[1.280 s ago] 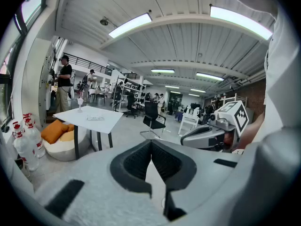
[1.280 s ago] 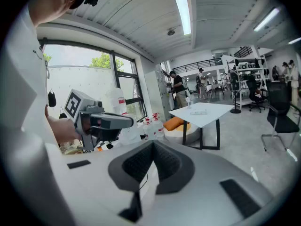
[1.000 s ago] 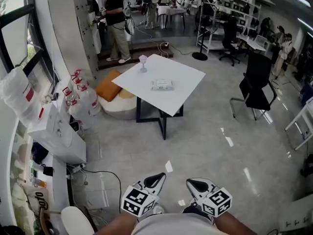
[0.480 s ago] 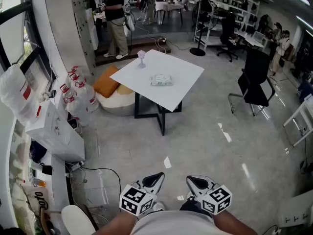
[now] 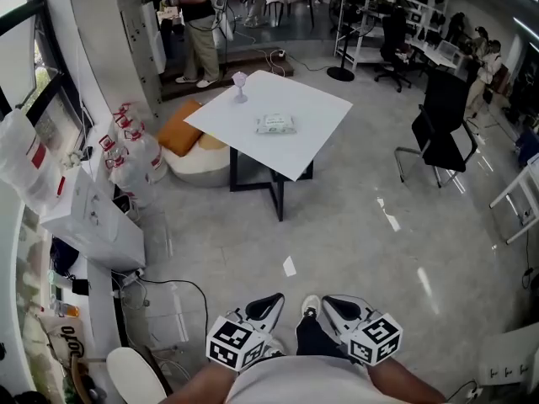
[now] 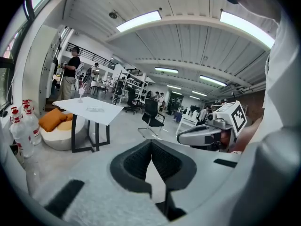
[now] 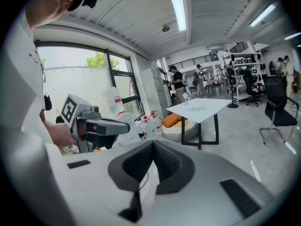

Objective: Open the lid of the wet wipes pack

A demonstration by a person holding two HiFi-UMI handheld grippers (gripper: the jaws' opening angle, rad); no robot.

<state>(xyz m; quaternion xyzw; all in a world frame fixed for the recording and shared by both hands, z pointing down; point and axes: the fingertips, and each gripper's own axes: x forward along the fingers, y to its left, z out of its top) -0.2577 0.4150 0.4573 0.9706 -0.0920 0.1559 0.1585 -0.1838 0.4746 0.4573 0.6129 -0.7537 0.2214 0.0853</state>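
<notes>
Left gripper (image 5: pixel 271 303) and right gripper (image 5: pixel 333 304), which I hold low and side by side, each have their jaws pressed together on nothing. The wet wipes pack (image 5: pixel 276 124) lies flat on the white table (image 5: pixel 324 112), well apart from both, near a small glass (image 5: pixel 240 82).

You're standing in an open office-workshop, black office chair (image 5: pixel 440 129) waiting on glossy floor (image 5: pixel 354 242), metal shelving (image 5: pixel 358 23) lining the back, strip lights (image 6: pixel 139 21) glowing overhead.
</notes>
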